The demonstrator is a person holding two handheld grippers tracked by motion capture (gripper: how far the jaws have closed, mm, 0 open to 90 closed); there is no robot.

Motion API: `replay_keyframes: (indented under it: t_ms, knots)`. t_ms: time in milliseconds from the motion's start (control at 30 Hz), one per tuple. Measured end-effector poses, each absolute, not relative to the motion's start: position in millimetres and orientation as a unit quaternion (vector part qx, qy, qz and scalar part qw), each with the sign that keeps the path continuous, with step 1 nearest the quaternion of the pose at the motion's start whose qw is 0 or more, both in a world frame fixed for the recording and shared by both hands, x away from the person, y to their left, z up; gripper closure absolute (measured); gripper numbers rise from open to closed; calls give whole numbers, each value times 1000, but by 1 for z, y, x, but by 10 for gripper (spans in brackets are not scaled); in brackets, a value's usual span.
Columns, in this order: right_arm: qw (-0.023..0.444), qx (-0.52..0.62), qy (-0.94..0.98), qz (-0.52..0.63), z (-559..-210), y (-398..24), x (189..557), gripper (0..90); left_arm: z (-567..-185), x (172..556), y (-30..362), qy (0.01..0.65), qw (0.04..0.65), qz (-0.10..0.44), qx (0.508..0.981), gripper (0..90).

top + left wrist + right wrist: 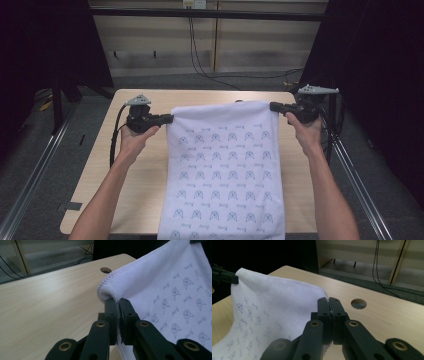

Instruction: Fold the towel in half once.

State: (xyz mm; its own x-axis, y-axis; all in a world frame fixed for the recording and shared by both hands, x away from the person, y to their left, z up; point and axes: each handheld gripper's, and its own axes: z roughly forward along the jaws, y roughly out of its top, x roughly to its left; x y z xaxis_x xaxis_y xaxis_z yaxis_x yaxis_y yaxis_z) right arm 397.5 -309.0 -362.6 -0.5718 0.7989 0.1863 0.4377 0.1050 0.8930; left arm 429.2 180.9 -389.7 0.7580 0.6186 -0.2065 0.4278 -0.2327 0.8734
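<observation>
Item: white rectangular terry cloth w/ small grey printed motifs [225,170], on a light wood-grain tabletop [145,170]. Long axis runs near-to-far, from the person's edge of the table toward the far edge; the near end hangs over the person's side.

Key relation: the cloth's far short edge is stretched crosswise between the two tools, lifted off the table, one corner per tool. Neither hand is nearer; both sit roughly level across the table, well apart, w/ the cloth hanging between them.

L gripper [167,119]: jaws together, clamped on the far-left corner. Left gripper view confirms it: stitched hem pinched in the closed black jaws [117,315], fabric bunched just above the tips.

R gripper [276,106]: jaws together, clamped on the far-right corner. Right gripper view shows the closed jaws [329,312] biting the hem; cloth falls away to that view's left, toward the other tool.

Relative position: cloth lies inboard of each gripper and trails back toward the person; the rest lies flat on the tabletop.

Also noted: round cable hole in the tabletop [358,303], just beyond the R grip point, not touching the cloth.

Judgement: any coming move is a paired one along the long axis. Hands need to travel evenly, else the top edge skews.
</observation>
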Motion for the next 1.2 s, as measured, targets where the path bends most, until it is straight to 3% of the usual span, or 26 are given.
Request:
replay_keyframes:
  t_ms: [200, 367, 600, 800, 1033, 1200]
  knots:
    - [204, 439, 721, 496, -325, -309, 421, 888, -347, 449, 177, 329, 548, 119, 760, 861]
    - [209, 425, 716, 513, -307, -311, 412, 889, -332, 434, 177, 303, 558, 126, 762, 861]
    - [165, 406, 724, 533, -348, -319, 363, 890, -364, 385, 182, 282, 547, 108, 781, 862]
    - [120, 389, 752, 518, -392, -315, 309, 891, -411, 345, 183, 277, 527, 57, 801, 863]
    - [95, 371, 779, 497, -405, -317, 239, 891, -407, 290, 203, 248, 510, 36, 823, 863]
    - [65, 372, 794, 477, -422, -312, 192, 891, -436, 253, 207, 255, 484, -17, 837, 862]
